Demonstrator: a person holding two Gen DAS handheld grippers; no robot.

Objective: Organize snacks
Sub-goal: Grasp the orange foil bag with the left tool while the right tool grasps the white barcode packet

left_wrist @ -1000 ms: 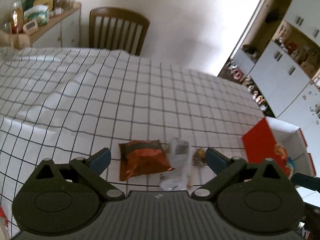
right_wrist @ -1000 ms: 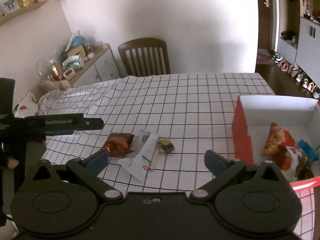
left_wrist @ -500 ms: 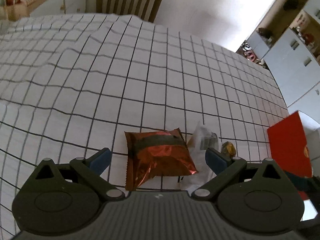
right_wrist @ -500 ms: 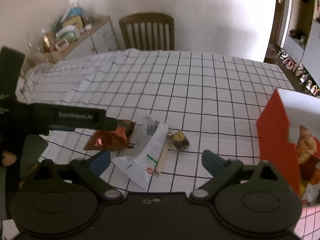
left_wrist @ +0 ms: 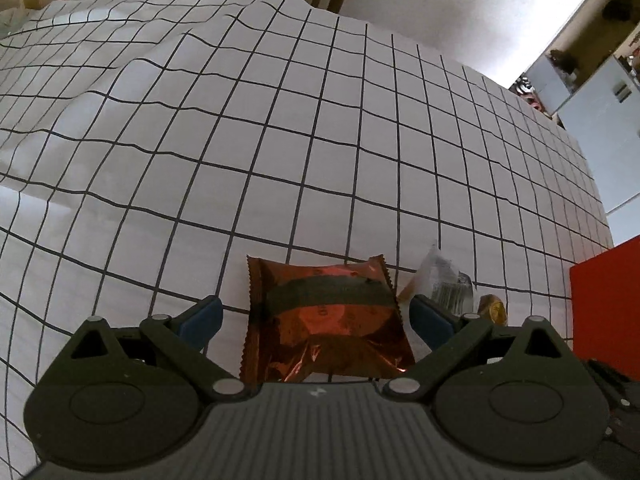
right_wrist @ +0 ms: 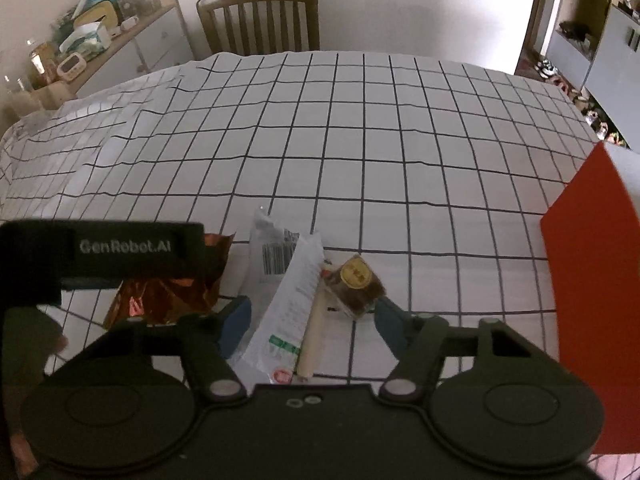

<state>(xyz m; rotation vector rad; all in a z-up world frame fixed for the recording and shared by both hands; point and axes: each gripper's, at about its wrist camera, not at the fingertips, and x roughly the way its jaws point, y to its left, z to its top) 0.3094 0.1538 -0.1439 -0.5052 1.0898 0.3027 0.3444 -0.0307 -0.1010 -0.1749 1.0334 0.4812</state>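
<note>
Since a second ago, both tongs are brought lower over the checked tablecloth (left_wrist: 280, 140). Left wrist: left gripper (left_wrist: 316, 316) is spread wide, copper snack packet (left_wrist: 324, 320) framed between, untouched. Right wrist: right gripper (right_wrist: 312, 322) is closing, white wrapper (right_wrist: 292, 308) between, not yet pinched; red box (right_wrist: 592, 280) is seen right.

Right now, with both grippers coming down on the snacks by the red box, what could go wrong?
1. The right gripper is closing with the white wrapper and the small brown candy both between its fingers; it may grab both or pinch neither.
2. The left gripper straddles the flat orange packet, which may slip.
</note>
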